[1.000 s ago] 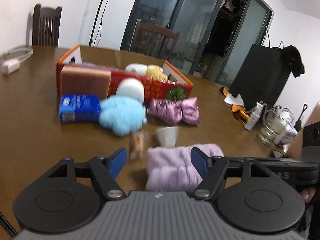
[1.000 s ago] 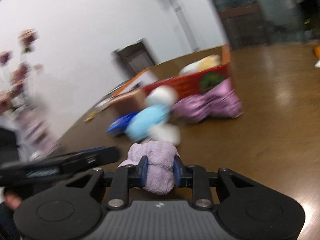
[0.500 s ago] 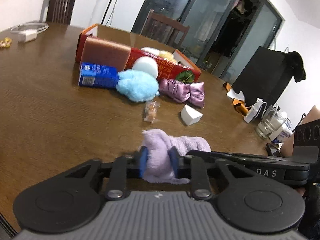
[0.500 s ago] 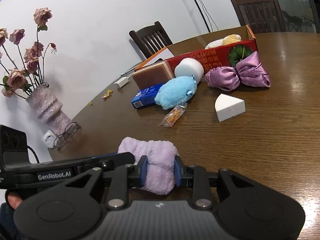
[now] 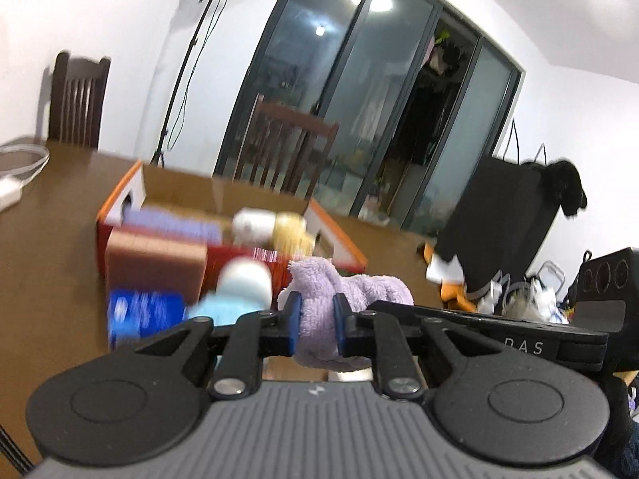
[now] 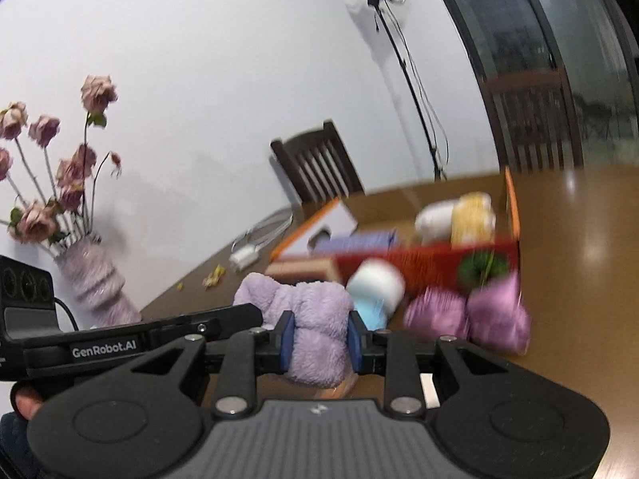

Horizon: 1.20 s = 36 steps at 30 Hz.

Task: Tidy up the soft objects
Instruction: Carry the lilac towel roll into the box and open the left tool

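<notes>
Table [image 6: 579, 247] lay bare right of the box, crowded before it | box [image 5: 339, 241] stood open, holding white and yellow soft things [image 6: 455, 219] | left gripper [image 5: 316, 325], just closed, and right gripper [image 6: 320, 337] each clamped one end of the purple towel [image 6: 315, 331], held off the table, both pointing slightly down toward the box

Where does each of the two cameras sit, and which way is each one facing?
Left wrist: on the left gripper, looking along its fingers at the cardboard box; the right gripper crosses at right.
Right wrist: on the right gripper, facing the box and vase; a fingertip shows at left.
Shared: both grippers clamp the lilac towel, box beyond.
</notes>
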Each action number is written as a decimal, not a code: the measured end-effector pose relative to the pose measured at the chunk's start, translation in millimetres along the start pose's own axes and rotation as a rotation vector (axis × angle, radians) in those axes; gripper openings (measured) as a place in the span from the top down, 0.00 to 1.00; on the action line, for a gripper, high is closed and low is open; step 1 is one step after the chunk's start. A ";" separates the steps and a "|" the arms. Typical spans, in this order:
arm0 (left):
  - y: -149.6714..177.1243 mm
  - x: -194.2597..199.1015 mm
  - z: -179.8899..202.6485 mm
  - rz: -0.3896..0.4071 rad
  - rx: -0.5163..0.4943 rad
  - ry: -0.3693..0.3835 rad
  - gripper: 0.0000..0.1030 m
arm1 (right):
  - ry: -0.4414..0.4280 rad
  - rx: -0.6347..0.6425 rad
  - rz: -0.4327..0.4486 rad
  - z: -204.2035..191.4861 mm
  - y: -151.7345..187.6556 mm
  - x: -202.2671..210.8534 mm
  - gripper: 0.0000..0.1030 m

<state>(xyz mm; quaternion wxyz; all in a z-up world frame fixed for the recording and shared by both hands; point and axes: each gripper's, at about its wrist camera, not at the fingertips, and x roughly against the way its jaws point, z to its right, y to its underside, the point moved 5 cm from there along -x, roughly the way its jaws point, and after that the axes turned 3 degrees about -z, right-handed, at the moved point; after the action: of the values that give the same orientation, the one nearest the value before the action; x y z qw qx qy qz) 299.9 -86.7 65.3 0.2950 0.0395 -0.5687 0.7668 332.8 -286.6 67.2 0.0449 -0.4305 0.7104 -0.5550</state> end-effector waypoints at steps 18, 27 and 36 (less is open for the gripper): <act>-99.3 -201.7 -27.4 -0.218 0.102 -0.026 0.83 | 0.193 -0.061 -0.124 127.7 -138.8 -115.5 0.74; -69.3 -218.3 -37.9 -0.301 0.066 -0.032 0.64 | 0.303 -0.055 -0.176 132.3 -111.1 -128.7 0.52; -93.0 -127.8 -25.5 -0.133 -0.059 -0.082 0.36 | 0.319 0.015 -0.057 97.4 -122.8 -82.8 0.43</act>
<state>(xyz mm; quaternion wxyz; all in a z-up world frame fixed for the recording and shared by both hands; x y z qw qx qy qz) 458.2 -99.3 84.7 0.3228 0.0999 -0.5987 0.7262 506.3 -306.5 97.5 -0.0810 -0.3563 0.6918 -0.6228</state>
